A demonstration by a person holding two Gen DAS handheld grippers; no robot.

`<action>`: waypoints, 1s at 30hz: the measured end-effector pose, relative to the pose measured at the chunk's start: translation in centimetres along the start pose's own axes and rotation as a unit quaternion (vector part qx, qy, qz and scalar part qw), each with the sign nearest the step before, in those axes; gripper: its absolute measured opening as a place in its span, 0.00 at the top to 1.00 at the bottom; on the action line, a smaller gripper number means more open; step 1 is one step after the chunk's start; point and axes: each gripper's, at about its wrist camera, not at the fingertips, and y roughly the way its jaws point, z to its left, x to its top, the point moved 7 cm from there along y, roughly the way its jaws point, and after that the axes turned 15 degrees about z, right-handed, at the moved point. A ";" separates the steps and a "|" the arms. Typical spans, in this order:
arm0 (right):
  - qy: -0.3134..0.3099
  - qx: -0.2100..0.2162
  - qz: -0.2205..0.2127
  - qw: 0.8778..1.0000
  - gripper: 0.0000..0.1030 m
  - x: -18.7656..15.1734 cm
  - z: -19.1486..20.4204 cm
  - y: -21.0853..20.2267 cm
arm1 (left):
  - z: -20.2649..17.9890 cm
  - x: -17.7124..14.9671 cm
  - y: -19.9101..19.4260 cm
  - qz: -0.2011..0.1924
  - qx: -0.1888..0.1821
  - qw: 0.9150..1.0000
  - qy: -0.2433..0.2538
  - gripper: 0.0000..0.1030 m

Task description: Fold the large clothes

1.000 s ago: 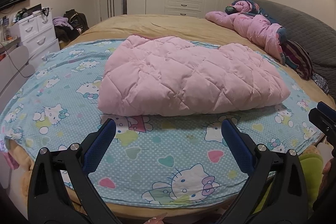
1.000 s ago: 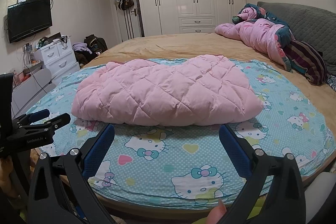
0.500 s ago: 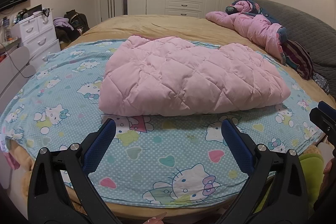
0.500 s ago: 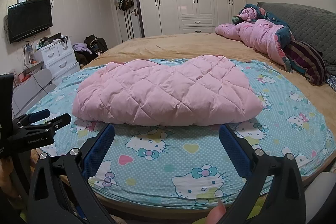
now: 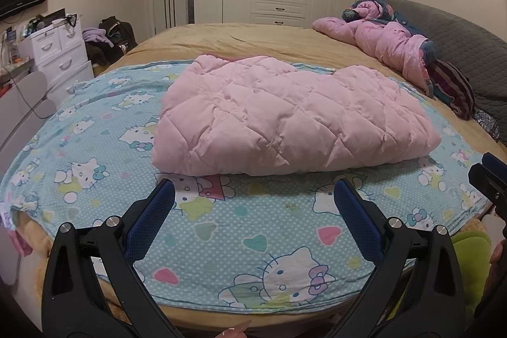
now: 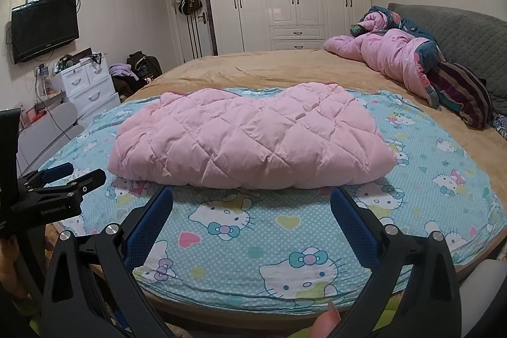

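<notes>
Quilted pink coat [image 5: 285,119] lies folded into a thick bundle on the cartoon-cat sheet [image 5: 221,227], straight ahead of both sets of tongs and apart from them; a strip of bare sheet separates its near edge from the tips. Left tongs [image 5: 253,205] spread wide, holding nothing. Right tongs [image 6: 252,211] likewise spread, empty, hovering over the near part of the bed [image 6: 269,65].

Risks, as judged from here:
- Puffy filling looks springy; a shallow pinch on the near edge would likely catch only the top layer, and the fold would peel open when lifted.
- Slick shell may slip between the blue pads [image 5: 152,220] unless the bite is deep.
- Loose sheet under the coat could be caught with it and dragged, rumpling the surface.
- Uneven pull by the two sides would skew the bundle.

Hard to make out:
- Sleeves, hood and zip not visible; how many layers are stacked cannot be told.
- Far edge of the coat hidden behind its own bulk.
- Left view shows only a sliver of the right tongs at the far right edge.
- Second pink garment [image 6: 389,53] heaped beyond the right tongs near the grey headboard [image 6: 459,30]; its shape is unclear.
- Only fingertips of the person show at the frame bottoms.
</notes>
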 end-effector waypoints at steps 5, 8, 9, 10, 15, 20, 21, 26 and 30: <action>0.000 -0.001 0.000 1.000 0.04 0.0 0.0 0.0 | 0.0 0.0 0.0 -0.001 0.000 1.000 0.000 0.09; 0.000 -0.001 -0.001 1.000 0.04 -0.1 0.0 0.0 | 0.1 0.1 0.0 -0.001 0.001 1.000 0.000 0.09; 0.000 -0.002 -0.001 1.000 0.04 -0.1 0.0 0.0 | 0.1 0.0 0.0 -0.001 0.002 1.000 -0.001 0.09; 0.000 -0.001 -0.001 1.000 0.04 -0.1 0.0 0.0 | 0.1 0.0 0.0 -0.002 0.002 1.000 -0.001 0.09; 0.000 -0.002 0.000 1.000 0.04 -0.1 -0.1 0.0 | 0.0 0.0 -0.1 -0.001 0.003 1.000 -0.001 0.09; -0.001 -0.004 0.000 1.000 0.04 -0.1 -0.1 0.0 | -0.1 0.0 -0.1 -0.001 0.004 1.000 -0.001 0.09; -0.001 -0.004 0.000 1.000 0.04 -0.1 -0.1 0.0 | 0.1 0.0 -0.1 -0.001 0.004 1.000 -0.002 0.09; -0.002 -0.007 0.000 1.000 0.04 0.0 -0.4 0.1 | 0.2 -0.1 0.5 0.009 0.016 1.000 -0.003 0.09; 0.002 -0.012 0.001 1.000 0.04 0.1 -0.8 0.2 | 0.5 -0.3 1.2 0.020 0.029 0.999 -0.009 0.09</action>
